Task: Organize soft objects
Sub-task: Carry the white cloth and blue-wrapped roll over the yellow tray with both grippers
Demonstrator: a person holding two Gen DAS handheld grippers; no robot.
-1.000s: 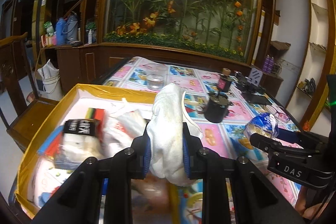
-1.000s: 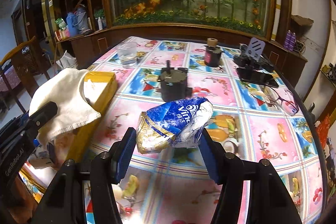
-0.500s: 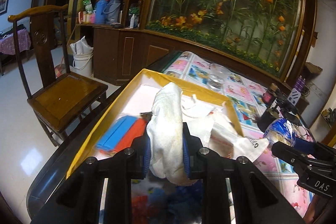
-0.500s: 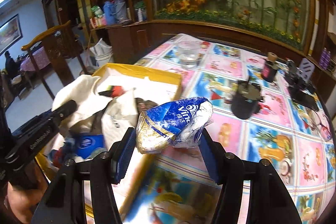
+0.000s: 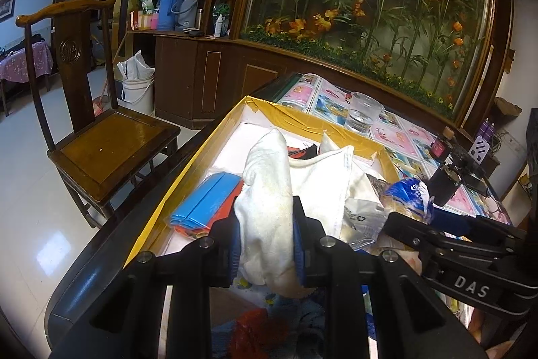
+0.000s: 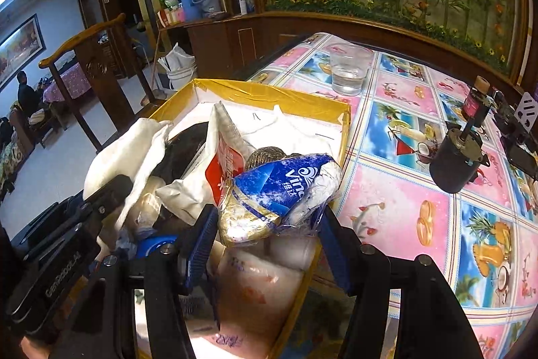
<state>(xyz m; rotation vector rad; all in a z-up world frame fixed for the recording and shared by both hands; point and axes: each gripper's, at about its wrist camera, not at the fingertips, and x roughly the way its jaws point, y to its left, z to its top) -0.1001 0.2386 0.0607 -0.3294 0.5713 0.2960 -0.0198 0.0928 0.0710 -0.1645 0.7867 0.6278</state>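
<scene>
Over the yellow box (image 5: 215, 140) at the near-left end of the bench (image 6: 396, 211):
- Left claw (image 5: 265, 244): nearly closed, pinching a white cloth (image 5: 269, 187) that stands up between its blue pads and drapes into the box.
- Right claw (image 6: 265, 227): about half-wide, clamped on a blue-and-white tissue pack (image 6: 282, 190) (crumpled, gold at one end), held above the box's right edge.
- Box contents: blue and orange folded item (image 5: 205, 201), white plastic bag with red print (image 6: 218, 167), other soft packets, partly hidden.
- On the patterned bench cover, apart from the box: clear cup (image 6: 349, 69), dark round motor (image 6: 454, 160), small corked bottle (image 6: 475, 100).
- Beside the bench: wooden chair (image 5: 101, 143).
</scene>
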